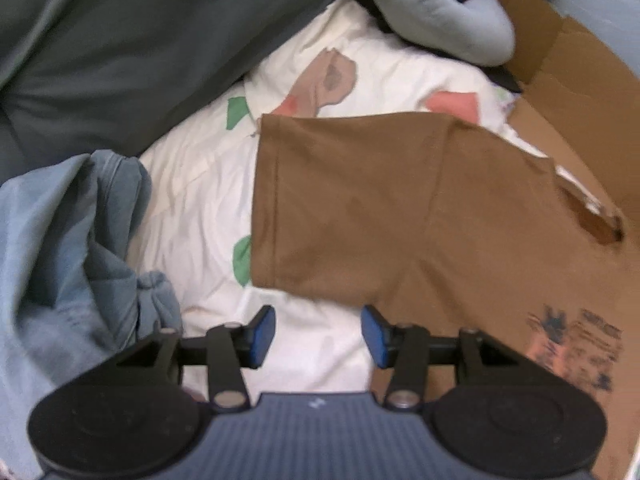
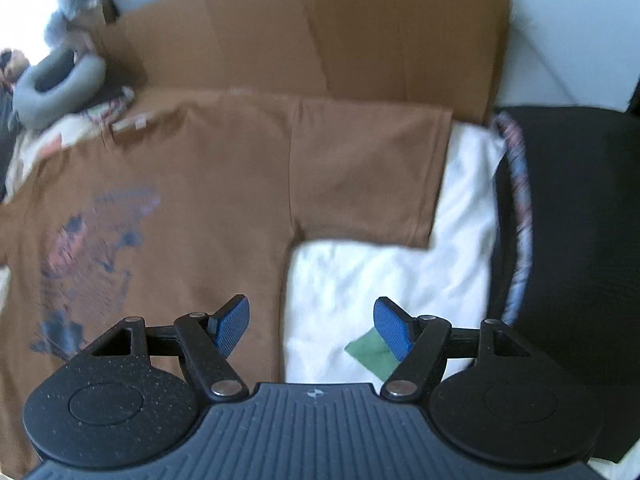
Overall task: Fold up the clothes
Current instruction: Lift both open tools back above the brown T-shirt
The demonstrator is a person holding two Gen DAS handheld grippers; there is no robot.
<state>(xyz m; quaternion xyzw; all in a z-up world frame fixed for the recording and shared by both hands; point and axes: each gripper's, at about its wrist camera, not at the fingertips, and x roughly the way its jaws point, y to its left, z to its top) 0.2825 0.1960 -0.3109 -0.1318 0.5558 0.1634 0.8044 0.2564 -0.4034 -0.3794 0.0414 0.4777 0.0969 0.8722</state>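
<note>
Now your tee (image 2: 192, 184) lies flat, print up, on the sheet (image 2: 380, 280), cardboard (image 2: 320, 40) just beyond it. Both claws hover spread and empty: left gripper (image 1: 318, 334) near one sleeve, right gripper (image 2: 311, 328) over the other side seam. Fold not begun, I judge; next, pinch a sleeve edge. Hem cut off; print blurred.
</note>
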